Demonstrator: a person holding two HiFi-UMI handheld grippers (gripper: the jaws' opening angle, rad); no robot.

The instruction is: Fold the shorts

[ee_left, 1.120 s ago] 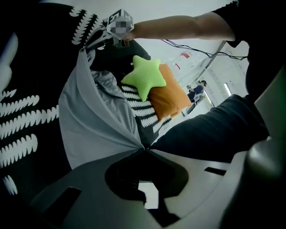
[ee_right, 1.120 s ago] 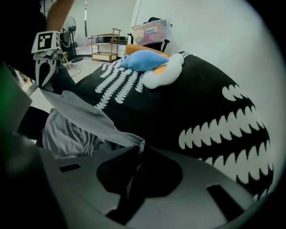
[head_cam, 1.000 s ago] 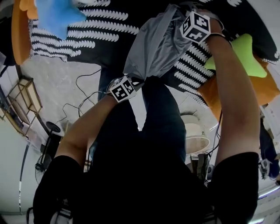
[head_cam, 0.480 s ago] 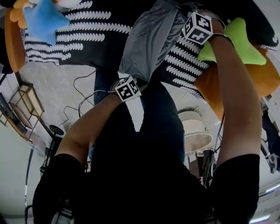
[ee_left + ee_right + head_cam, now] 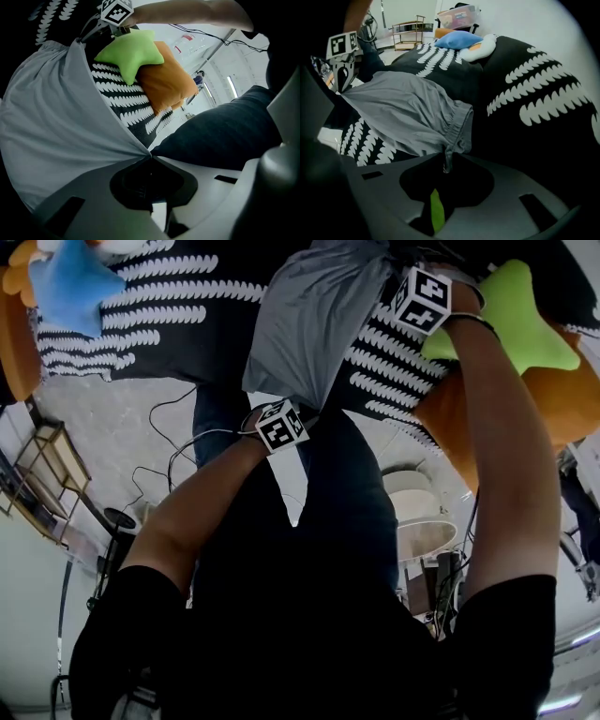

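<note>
The left gripper [image 5: 151,157] is clenched on a hem corner of the grey fabric shorts [image 5: 309,315], seemingly to keep them stretched flat over the black bedcover with white leaf print [image 5: 187,315]. The right gripper [image 5: 446,157], jaws opening, has the gathered waistband corner between them, probably to lay it down. Bare bedcover lies leftward; the green star-shaped cushion [image 5: 516,315] crowds the right side.
</note>
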